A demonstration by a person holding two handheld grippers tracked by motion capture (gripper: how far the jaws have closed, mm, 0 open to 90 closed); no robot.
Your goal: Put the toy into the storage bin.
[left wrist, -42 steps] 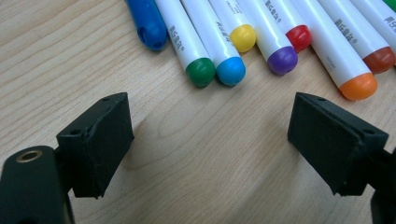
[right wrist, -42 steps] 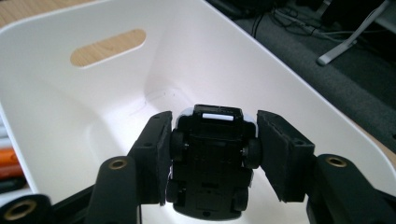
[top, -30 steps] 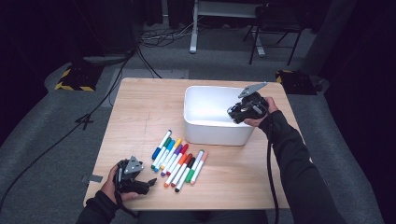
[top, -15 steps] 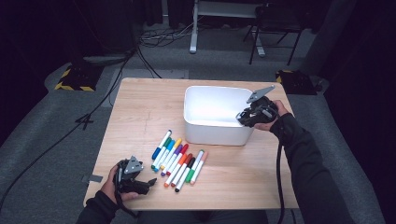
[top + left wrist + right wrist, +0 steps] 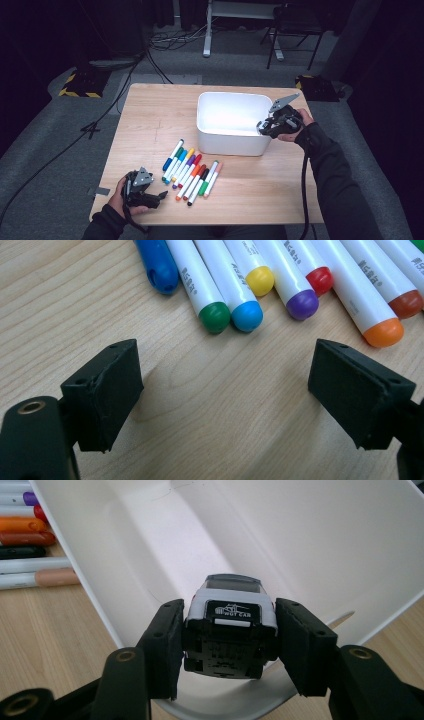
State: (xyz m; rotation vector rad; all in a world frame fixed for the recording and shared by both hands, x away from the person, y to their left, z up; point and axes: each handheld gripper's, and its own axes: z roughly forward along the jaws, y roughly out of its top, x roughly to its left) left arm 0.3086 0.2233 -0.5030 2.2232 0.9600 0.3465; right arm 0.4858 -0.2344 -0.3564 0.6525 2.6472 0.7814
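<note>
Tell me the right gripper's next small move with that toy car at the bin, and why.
Probably ease the toy car a little lower into the white bin, then open. The right gripper is shut on the car just inside the bin's near rim, above the bare floor, so a short drop should land it inside.

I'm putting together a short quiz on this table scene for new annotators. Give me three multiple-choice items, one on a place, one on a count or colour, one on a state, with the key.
1. Where is the toy car?
A. between the right gripper's jaws, over the white bin
B. on the table beside the markers
C. under the left gripper

2. What colour is the bin?
A. blue
B. white
C. black

3. How do the left gripper's jaws stand?
A. shut on a marker
B. shut on nothing
C. open, nothing between them

Key: 1 A, the right gripper clamps the car above the bin's inside; 2 B, its walls are white; 3 C, the left gripper has bare wood between its jaws, short of the markers.
</note>
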